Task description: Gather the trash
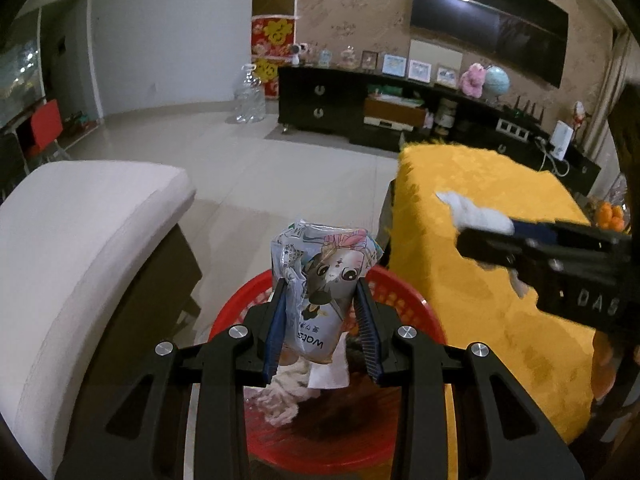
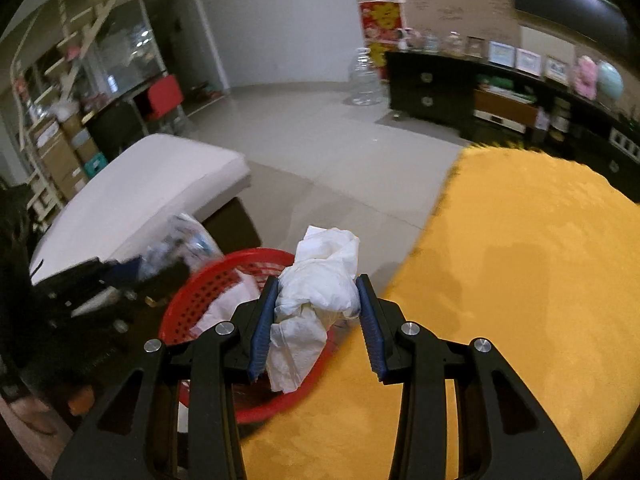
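The left gripper [image 1: 322,304] has its fingers clamped on a crinkly wrapper [image 1: 320,276] above the red basket [image 1: 416,304]. The right gripper [image 2: 316,304] pinches a tissue wad [image 2: 320,280] near the basket's rim. Both look light and soft; gripping mid-bulk suits.

The red basket [image 1: 400,280] sits hemmed between the white seat [image 1: 92,216] and the yellow-covered table [image 1: 500,280], open above.
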### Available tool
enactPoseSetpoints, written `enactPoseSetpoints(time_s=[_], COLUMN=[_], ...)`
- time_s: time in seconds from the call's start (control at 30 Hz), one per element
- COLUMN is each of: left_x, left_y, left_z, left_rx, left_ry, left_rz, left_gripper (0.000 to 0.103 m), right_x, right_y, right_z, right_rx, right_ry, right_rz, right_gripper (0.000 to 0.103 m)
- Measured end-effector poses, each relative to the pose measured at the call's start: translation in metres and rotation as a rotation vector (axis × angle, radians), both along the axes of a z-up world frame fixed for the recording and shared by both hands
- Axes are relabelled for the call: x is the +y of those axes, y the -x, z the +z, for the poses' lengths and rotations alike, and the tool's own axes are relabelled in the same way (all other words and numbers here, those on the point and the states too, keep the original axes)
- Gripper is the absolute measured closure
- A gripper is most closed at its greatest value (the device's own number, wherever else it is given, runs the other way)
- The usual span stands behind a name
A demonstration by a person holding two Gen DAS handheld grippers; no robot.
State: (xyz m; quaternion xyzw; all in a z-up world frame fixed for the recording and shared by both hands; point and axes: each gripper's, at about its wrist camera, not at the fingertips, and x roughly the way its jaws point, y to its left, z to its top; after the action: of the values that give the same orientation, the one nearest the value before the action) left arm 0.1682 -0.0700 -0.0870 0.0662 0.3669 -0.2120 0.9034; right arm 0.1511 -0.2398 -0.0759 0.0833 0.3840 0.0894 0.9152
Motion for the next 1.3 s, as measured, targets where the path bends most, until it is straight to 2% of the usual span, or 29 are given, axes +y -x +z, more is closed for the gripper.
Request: enactPoseSetpoints(time_s=[0.13,0.4,0.47,0.6,0.67,0.87,1.13,1.3], left_x=[0.008,0.008,0.008,0.01,0.012,0.012,0.021,0.026], left_y=[-0.003,-0.011,-0.013,-0.014,-0.014,-0.013,-0.011,-0.001], left_z=[-0.007,-0.013,-0.014,-0.013,-0.011,-0.003,0.01,0.028], left_rx=[0.023,0.049,0.052,0.052,0.052,0.036,0.014,-0.028], left_ry=[-0.003,0.008,0.017,0.032,0.047,0.059,0.064,0.068], left_rz=[0.02,0.029,0.031,0.041,0.045,0.054,0.106,0.136], left_gripper=[0.071,0.07,0.066,0.06,0.05,0.035,0.027,0.02], right_x=[0.012,0.018,0.018,0.014,0.014,0.008,-0.024,-0.031], right_y=[-0.011,-0.02,-0.022,-0.024,-0.023,-0.018,-0.006,0.009], right_z=[-0.007,-0.027,-0.028,-0.029,-0.028,-0.021,-0.004,0.011], right_rx=[0.004,0.067,0.073,0.092,0.091,0.067,0.012,-0.046], right_ry=[-0.034,-0.055,-0.076,-0.182,-0.204,-0.211,-0.212,-0.147], right_rz=[0.032,0.058,0.068,0.081,0.087,0.078,-0.009,-0.049], right_gripper=[0.065,0.064,0.063,0.043,0.041,0.037,0.032,0.025])
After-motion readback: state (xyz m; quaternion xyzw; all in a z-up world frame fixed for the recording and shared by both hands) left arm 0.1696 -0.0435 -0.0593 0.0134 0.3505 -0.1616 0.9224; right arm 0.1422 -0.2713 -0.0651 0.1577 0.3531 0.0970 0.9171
